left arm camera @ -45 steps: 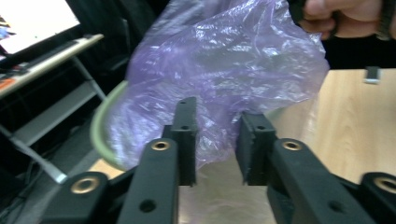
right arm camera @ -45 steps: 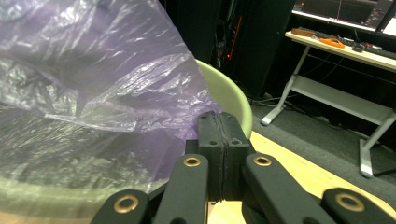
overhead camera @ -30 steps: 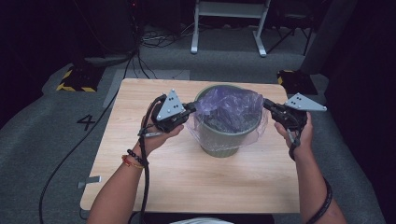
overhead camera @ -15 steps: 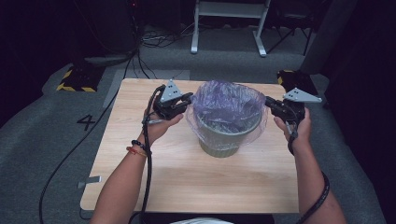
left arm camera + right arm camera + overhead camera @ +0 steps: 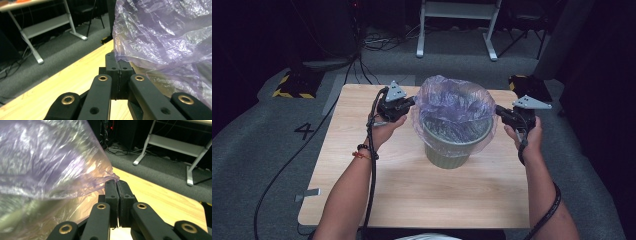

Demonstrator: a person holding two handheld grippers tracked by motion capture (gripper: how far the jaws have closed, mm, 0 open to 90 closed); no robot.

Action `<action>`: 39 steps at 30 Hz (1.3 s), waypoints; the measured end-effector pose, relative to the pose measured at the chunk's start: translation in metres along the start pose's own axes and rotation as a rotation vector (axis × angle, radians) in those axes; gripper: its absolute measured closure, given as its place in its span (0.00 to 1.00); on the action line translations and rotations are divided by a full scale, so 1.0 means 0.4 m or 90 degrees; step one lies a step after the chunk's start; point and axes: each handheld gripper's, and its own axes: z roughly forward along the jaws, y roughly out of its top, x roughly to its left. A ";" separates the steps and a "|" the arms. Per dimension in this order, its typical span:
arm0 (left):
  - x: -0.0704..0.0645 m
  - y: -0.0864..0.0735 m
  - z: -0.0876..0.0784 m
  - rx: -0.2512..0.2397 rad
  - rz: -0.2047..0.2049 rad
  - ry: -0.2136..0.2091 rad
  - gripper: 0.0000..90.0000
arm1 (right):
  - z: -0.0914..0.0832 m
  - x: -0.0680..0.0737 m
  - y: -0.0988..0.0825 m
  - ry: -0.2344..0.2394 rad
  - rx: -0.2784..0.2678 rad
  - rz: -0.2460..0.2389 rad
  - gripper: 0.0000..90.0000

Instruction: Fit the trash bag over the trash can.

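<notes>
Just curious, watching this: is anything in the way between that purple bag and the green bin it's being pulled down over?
Nothing visible. The purple bag already drapes over the green bin rim, pinched at its edges by the left gripper and right gripper; the table around the bin is bare.

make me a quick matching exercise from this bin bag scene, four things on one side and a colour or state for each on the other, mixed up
1. bag
2. bin
3. left gripper
4. table

a. light wood
b. grey-green, stands upright
c. purple, see-through, draped over a rim
d. jaws shut on plastic film

Pairs: 1-c, 2-b, 3-d, 4-a
</notes>
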 end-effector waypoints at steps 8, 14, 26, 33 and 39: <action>0.014 -0.026 0.042 0.053 -0.026 -0.008 1.00 | 0.020 0.006 -0.035 0.016 0.024 -0.008 0.99; 0.014 -0.065 0.051 0.060 -0.044 -0.023 0.96 | 0.020 0.001 -0.076 0.035 0.031 0.005 1.00; -0.006 -0.124 0.024 0.032 -0.063 -0.052 0.76 | 0.021 0.021 -0.147 0.071 0.028 0.016 1.00; -0.031 -0.137 -0.052 -0.039 -0.064 -0.056 0.40 | 0.003 0.022 -0.153 0.064 0.019 0.013 1.00; -0.082 -0.139 -0.101 -0.039 -0.012 -0.100 0.28 | -0.022 0.023 -0.154 0.055 0.008 0.000 1.00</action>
